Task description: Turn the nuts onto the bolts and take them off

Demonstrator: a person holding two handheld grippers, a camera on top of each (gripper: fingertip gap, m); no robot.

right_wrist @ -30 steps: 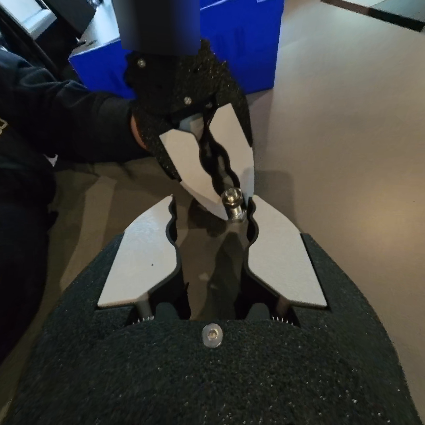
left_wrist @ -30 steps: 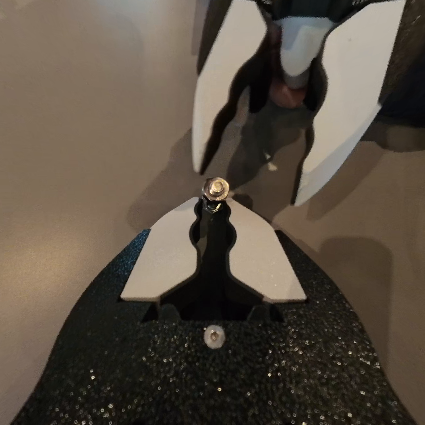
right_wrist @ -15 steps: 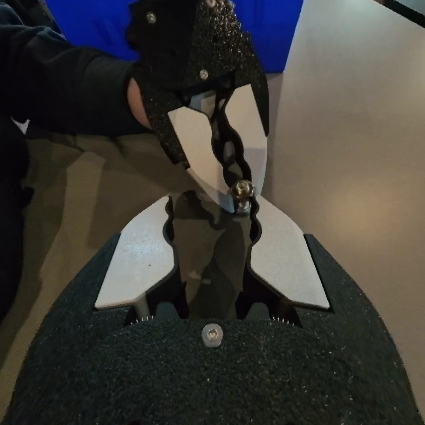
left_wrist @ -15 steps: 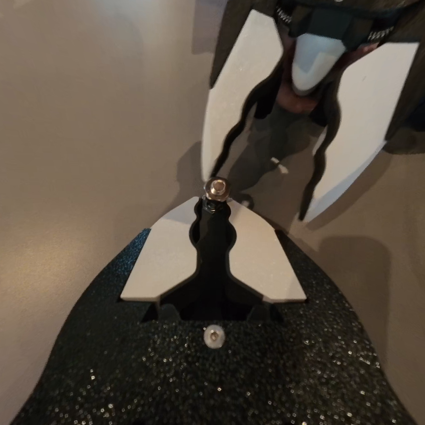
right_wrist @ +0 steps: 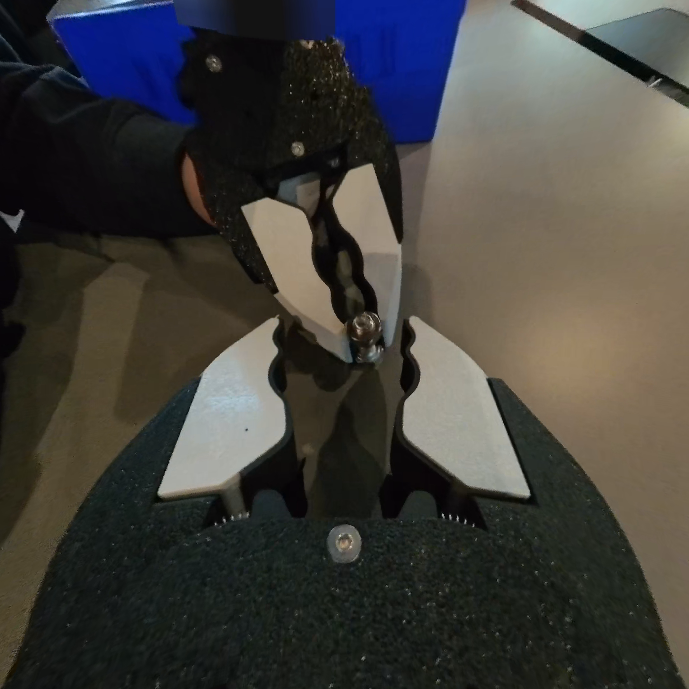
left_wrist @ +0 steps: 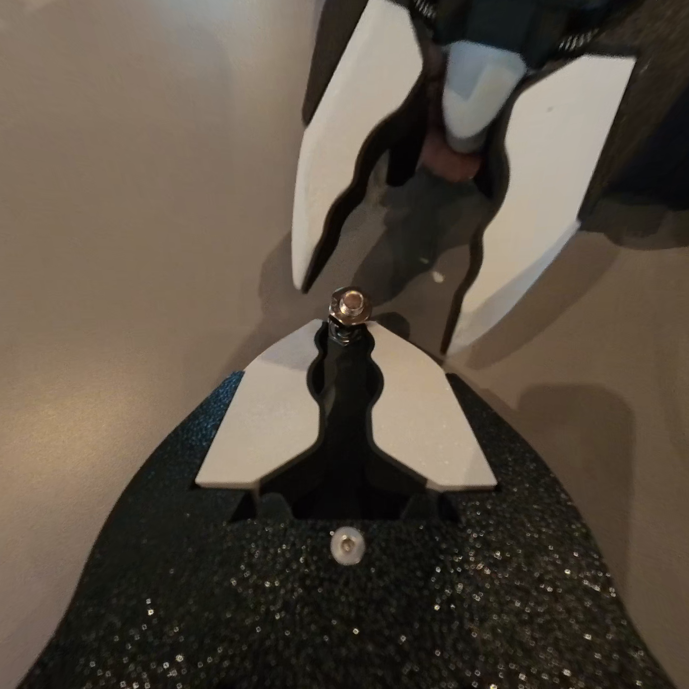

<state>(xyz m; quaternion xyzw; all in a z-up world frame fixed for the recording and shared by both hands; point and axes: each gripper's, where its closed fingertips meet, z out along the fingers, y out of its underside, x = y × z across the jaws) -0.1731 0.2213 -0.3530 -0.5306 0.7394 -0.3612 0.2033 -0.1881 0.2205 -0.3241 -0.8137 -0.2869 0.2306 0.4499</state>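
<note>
Steel bolt clamped in left gripper; hex nut threaded.

The bolt shank is mostly hidden between the left hand-held gripper fingers; nut perhaps seated.

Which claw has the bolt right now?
The left claw: shut on the bolt, nut near its tip. The right claw is open, holding nothing.
</note>
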